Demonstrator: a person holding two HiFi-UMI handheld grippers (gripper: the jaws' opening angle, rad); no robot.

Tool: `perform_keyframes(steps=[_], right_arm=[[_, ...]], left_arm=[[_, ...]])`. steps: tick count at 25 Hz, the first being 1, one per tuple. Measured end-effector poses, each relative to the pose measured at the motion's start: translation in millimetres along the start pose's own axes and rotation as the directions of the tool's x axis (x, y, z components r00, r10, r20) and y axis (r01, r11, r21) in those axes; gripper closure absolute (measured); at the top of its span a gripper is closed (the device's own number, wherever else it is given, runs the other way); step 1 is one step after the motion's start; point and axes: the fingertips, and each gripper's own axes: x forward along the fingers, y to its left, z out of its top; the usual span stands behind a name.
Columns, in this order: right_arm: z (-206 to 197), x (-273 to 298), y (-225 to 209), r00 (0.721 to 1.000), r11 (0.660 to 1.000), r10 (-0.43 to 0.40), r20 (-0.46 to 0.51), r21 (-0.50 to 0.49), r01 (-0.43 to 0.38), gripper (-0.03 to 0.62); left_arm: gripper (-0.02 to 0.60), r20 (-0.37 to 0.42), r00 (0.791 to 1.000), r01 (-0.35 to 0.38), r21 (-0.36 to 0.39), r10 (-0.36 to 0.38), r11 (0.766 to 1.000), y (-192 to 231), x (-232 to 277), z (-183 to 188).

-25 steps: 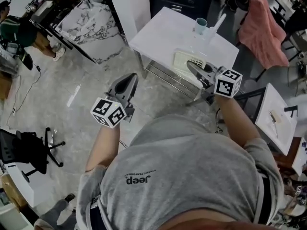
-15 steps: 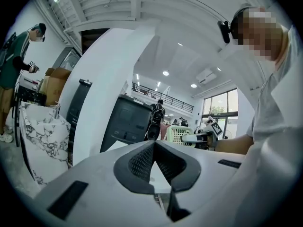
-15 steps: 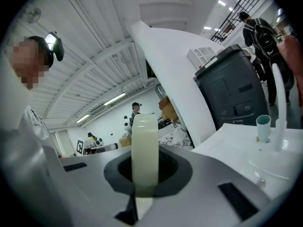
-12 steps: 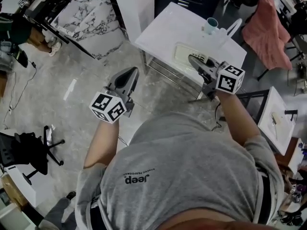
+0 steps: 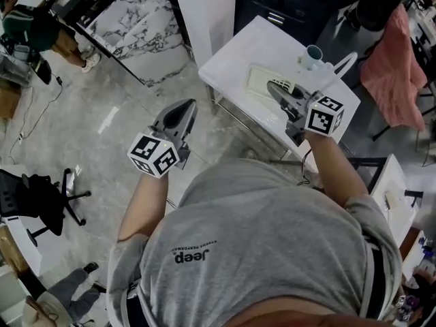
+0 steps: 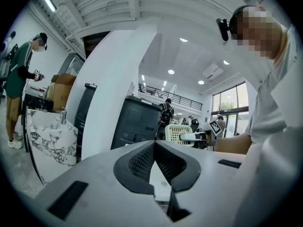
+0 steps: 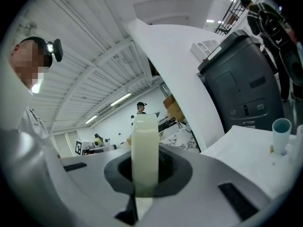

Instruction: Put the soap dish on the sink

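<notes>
The soap dish (image 5: 264, 80) is cream and slatted. It hangs over the white table (image 5: 235, 50), and my right gripper (image 5: 276, 87) is shut on its near end. In the right gripper view the soap dish (image 7: 145, 148) stands edge-on between the dark pads. The left gripper view shows the soap dish (image 6: 177, 133) far off, with the right gripper (image 6: 198, 137) behind it. My left gripper (image 5: 184, 110) is shut and holds nothing. It hovers over the marble floor left of the table, and its tips (image 6: 154, 144) meet.
A teal cup (image 5: 313, 55) and a white jug stand at the table's far corner. A white basin top with a dark tap (image 5: 390, 195) is at the right. There is a marble slab (image 5: 139, 22) at the back left, a black chair (image 5: 41, 199) and a pink cloth (image 5: 398, 67).
Both grippers have moved forward toward the white table. The right one now carries the dish further over the tabletop. Neither gripper's jaws have changed.
</notes>
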Motion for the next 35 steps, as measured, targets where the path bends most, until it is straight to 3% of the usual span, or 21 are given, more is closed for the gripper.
perform_keyframes(steps=[8, 10, 16, 26, 30, 35], right_arm=[[39, 11, -65, 0.997, 0.994, 0.08, -0.012, 0.069, -0.079, 0.531], [44, 17, -81, 0.997, 0.994, 0.073, -0.008, 0.088, -0.072, 0.531], [43, 32, -106, 0.999, 0.993, 0.03, -0.014, 0.114, -0.028, 0.531], [49, 80, -155, 0.987, 0.971, -0.162, -0.005, 0.177, 0.16, 0.531], [56, 101, -198, 0.97, 0.939, -0.244, 0.013, 0.251, 0.233, 0.531], [50, 121, -282, 0.933, 0.875, -0.359, -0.012, 0.343, 0.341, 0.531]], left_arm=[[0.568, 0.043, 0.993, -0.106, -0.062, 0.109, 0.992, 4, 79, 15], [0.568, 0.045, 0.992, -0.114, -0.079, 0.118, 0.99, 5, 95, 15], [0.568, 0.001, 0.996, -0.093, -0.036, 0.093, 0.995, 20, 124, 12], [0.568, -0.028, 0.997, 0.069, -0.007, -0.069, 0.998, 65, 160, 17], [0.568, -0.045, 0.994, 0.102, -0.011, -0.102, 0.995, 83, 171, 14], [0.568, -0.066, 0.992, 0.106, -0.017, -0.107, 0.994, 116, 184, 7]])
